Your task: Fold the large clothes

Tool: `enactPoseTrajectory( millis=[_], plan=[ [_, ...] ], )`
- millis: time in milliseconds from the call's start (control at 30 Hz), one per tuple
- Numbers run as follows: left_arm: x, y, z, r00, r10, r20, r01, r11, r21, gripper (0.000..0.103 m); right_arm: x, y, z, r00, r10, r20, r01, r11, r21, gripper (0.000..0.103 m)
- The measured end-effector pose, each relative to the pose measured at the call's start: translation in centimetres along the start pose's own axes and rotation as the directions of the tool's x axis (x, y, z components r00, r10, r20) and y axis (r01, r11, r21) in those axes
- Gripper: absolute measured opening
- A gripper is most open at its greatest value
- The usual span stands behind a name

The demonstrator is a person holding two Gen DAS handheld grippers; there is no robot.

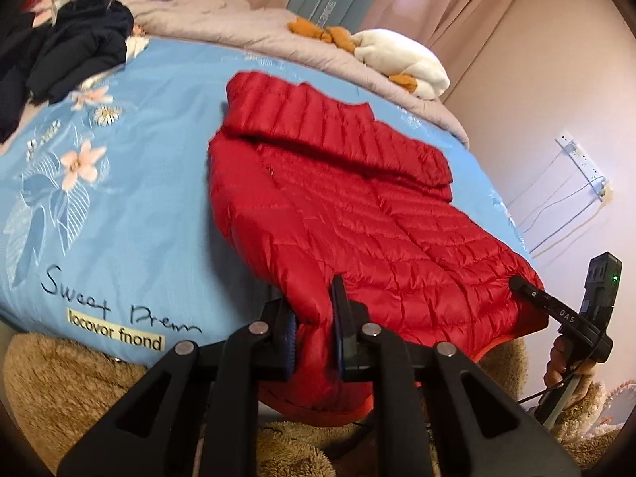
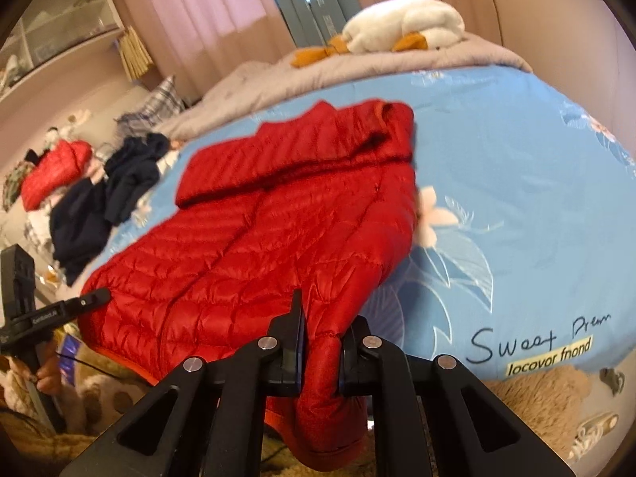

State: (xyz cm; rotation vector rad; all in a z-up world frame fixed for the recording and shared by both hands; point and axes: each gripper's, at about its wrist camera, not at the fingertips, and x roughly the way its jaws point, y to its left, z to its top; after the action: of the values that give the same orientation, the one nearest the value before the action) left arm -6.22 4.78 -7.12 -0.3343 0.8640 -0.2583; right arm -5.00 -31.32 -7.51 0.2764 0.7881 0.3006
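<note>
A red quilted puffer jacket (image 1: 357,214) lies spread on the blue flowered bedspread (image 1: 139,198), sleeves folded across its upper part, hem hanging over the bed's near edge. My left gripper (image 1: 314,342) is shut on the hem's left corner. My right gripper (image 2: 322,353) is shut on the hem's right corner of the jacket (image 2: 278,230). The right gripper also shows at the right of the left wrist view (image 1: 520,284). The left gripper shows at the left of the right wrist view (image 2: 99,296).
Dark navy clothes (image 1: 75,51) lie at the far left of the bed. A white and orange plush duck (image 1: 401,59) rests on a grey quilt (image 1: 238,28) at the head. A tan fluffy rug (image 1: 59,389) lies below the bed edge. Another red garment (image 2: 51,175) lies beyond.
</note>
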Motion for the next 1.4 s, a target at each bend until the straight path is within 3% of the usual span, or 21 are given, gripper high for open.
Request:
enactPoseTrajectory(
  millis=[400,767,1000,1400],
  plan=[
    [-5.2,-2.4,2.3,0.989,-0.006,0.151,-0.004,0.998,0.067,0.013,-4.1,1.6,2.7,0.987,0.070,0.145,-0.064,0.997,-0.046,0.013],
    [-9.1,-3.6,3.0,0.970,-0.031,0.241,0.008,0.995,0.095,0.013,-6.8,2.5,3.5,0.964,0.086,0.252,-0.068,0.995,-0.079,0.012],
    [-10.1,-4.0,3.5,0.961,-0.040,0.273,0.008,0.993,0.119,0.013,-7.8,2.7,4.0,0.951,0.096,0.295,-0.070,0.993,-0.097,0.012],
    [-8.5,-3.5,3.9,0.969,-0.033,0.244,0.014,0.997,0.080,0.014,-6.6,2.1,4.2,0.954,0.097,0.283,-0.083,0.995,-0.062,0.013]
  ],
)
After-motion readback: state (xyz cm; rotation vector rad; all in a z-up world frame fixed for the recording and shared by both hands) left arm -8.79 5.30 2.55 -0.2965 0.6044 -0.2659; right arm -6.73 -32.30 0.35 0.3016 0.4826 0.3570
